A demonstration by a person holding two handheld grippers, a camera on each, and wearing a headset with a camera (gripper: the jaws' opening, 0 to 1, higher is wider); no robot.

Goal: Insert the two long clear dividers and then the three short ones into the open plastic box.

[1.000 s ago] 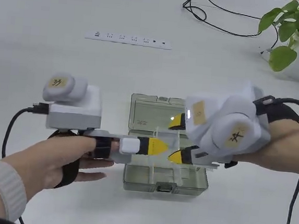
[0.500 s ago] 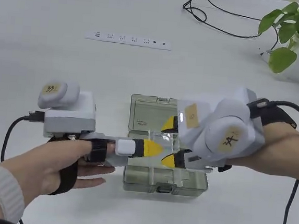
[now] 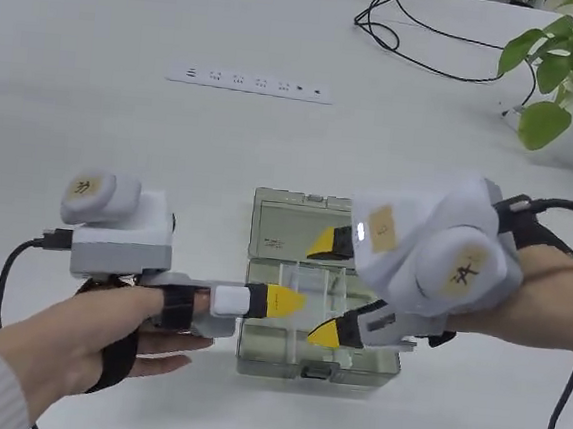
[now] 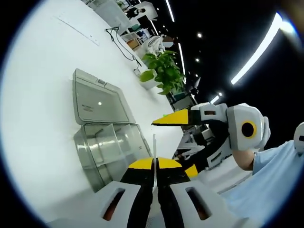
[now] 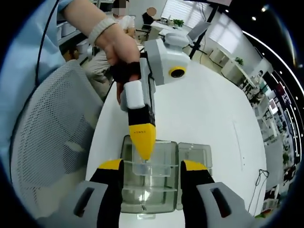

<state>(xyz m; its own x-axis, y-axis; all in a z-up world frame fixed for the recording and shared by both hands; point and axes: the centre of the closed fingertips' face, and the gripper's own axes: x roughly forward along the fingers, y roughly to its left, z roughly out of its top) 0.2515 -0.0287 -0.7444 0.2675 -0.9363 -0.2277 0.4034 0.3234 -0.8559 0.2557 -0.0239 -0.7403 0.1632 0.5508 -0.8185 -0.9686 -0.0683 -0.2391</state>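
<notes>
White surface [image 3: 122, 140] carries the open plastic box [image 3: 284, 360] at lower centre. Over it, the left gripper [image 4: 154, 164] fingers pinch a clear divider [image 4: 154, 145]; the right gripper [image 3: 320, 288] fingers stand wide. Divider insertion appears in hand; next, square it and lower.

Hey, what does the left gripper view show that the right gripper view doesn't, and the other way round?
Left gripper view: a leafy plant beyond the box, and a thin clear divider seen edge-on in the shut jaws of the left tool.
Right gripper view: a mesh chair and the hand that holds the left tool.
Both: the open box on the white table, the left tool's yellow tip over it, and the right tool with its jaws apart.
</notes>
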